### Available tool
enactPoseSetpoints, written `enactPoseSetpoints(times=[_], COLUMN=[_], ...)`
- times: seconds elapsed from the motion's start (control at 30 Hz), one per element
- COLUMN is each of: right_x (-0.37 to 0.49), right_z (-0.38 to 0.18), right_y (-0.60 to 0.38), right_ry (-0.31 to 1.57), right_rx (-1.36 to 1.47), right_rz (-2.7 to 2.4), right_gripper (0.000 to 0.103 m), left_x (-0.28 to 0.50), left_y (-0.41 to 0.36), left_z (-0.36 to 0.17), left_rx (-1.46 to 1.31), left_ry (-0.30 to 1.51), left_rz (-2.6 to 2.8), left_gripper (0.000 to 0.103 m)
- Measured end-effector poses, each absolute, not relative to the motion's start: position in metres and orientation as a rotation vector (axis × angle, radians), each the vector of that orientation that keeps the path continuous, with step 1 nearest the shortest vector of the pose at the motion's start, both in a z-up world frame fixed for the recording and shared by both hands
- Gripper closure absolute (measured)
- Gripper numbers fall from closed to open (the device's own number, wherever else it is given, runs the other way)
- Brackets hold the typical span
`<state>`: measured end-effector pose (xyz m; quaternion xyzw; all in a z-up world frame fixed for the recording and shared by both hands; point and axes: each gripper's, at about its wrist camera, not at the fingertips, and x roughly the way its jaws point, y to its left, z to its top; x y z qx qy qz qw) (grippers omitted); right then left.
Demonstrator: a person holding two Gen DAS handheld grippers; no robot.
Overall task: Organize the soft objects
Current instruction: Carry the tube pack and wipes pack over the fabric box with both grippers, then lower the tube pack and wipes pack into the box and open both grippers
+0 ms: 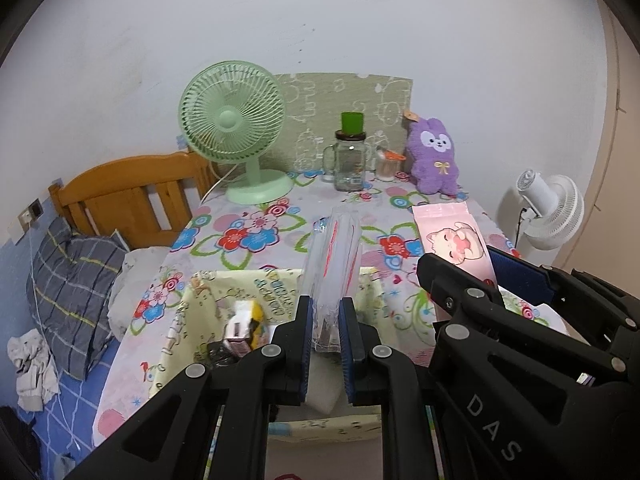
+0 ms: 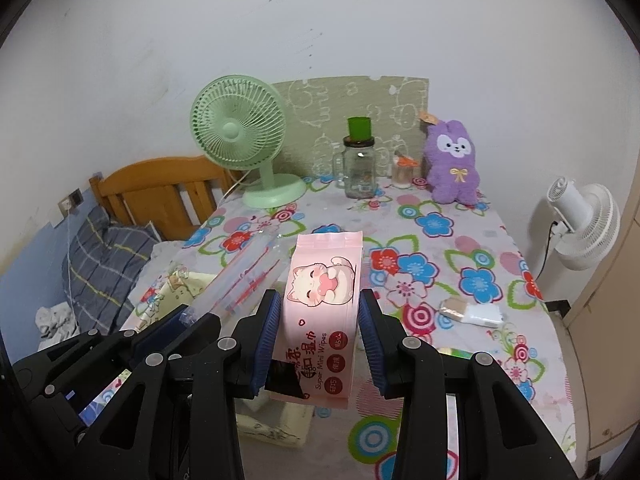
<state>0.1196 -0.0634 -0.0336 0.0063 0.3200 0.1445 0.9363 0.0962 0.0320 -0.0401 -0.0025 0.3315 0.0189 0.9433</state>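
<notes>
My left gripper (image 1: 325, 322) is shut on a clear plastic packet (image 1: 334, 256) with red print, held above a pale yellow fabric basket (image 1: 208, 292). The packet also shows in the right wrist view (image 2: 244, 276). My right gripper (image 2: 320, 320) is shut on a pink pack of wet wipes (image 2: 322, 300) with a cat picture, held above the flowered tablecloth (image 2: 440, 248); this pack also shows in the left wrist view (image 1: 456, 244). The basket holds a small yellow and white toy (image 1: 246, 322). A purple plush bunny (image 2: 452, 164) sits at the table's back right.
A green desk fan (image 1: 236, 132), a glass jar with a green cup on top (image 1: 350, 156) and a small jar (image 1: 388, 166) stand at the back. A small white packet (image 2: 472, 312) lies at the right. A white fan (image 2: 580, 228) stands beside the table; a bed (image 1: 80, 264) lies left.
</notes>
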Motion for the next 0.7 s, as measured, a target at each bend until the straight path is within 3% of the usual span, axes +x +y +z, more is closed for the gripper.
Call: enactPoseSetpoints(times=[0.7], right_x=[0.143], right_z=[-0.077], right_y=[-0.001], right_ry=[0.776], right_rx=[-0.049], right_rz=[0.373], right_gripper=[0.060], left_x=[0.110], left_y=[0.088], left_z=[-0.085], left_rx=[-0.084], left_ry=[0.789], left_rz=[0.129], left_gripper=[0.092])
